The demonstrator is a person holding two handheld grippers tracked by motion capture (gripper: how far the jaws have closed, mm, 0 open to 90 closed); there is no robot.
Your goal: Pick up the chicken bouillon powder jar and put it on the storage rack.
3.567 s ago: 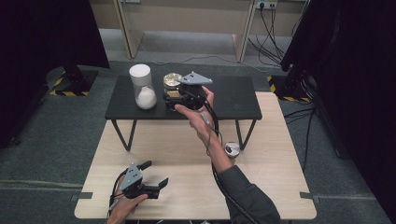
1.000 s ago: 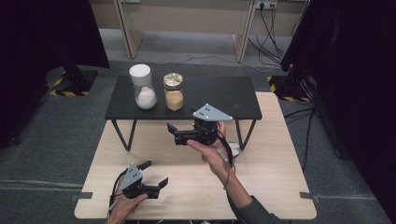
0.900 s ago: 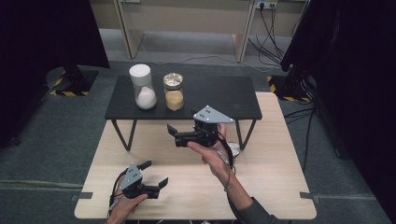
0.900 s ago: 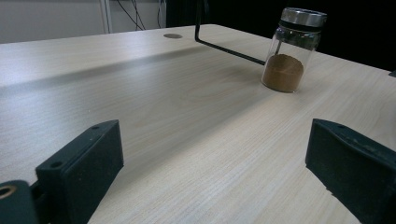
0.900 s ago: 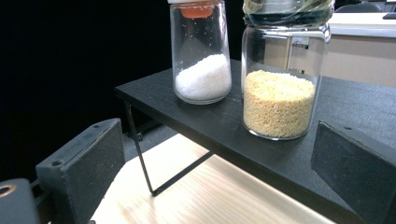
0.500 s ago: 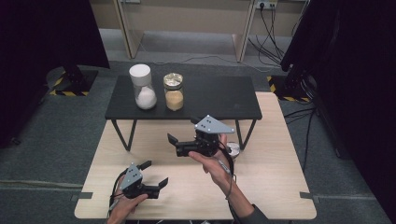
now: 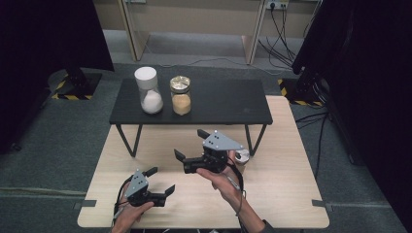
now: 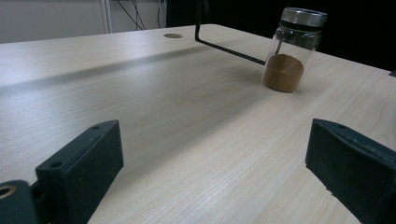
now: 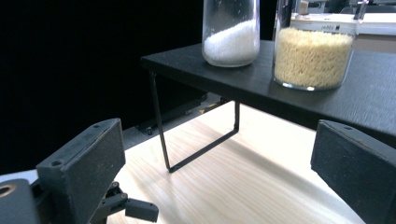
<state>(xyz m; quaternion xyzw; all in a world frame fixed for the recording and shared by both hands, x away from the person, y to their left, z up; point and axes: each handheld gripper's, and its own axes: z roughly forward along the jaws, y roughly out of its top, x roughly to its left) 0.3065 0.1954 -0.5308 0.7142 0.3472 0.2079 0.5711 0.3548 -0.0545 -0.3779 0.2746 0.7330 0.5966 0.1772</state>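
Table [image 8: 187, 116] — pale wood grain, smooth matt. Shelf [image 9: 299, 88] on table — matt black. Jars on shelf [image 9: 313, 51] — clear glossy glass.

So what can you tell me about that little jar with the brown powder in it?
The little jar is clear glass with straight sides and a shiny metal lid that is closed. Brown powder fills about its bottom third. It stands upright on the light wooden table, close to the thin black leg of the raised black shelf. In the high view it sits just behind the right tool, so mostly its lid shows there. Nothing touches it but the table; both tools are open and empty.
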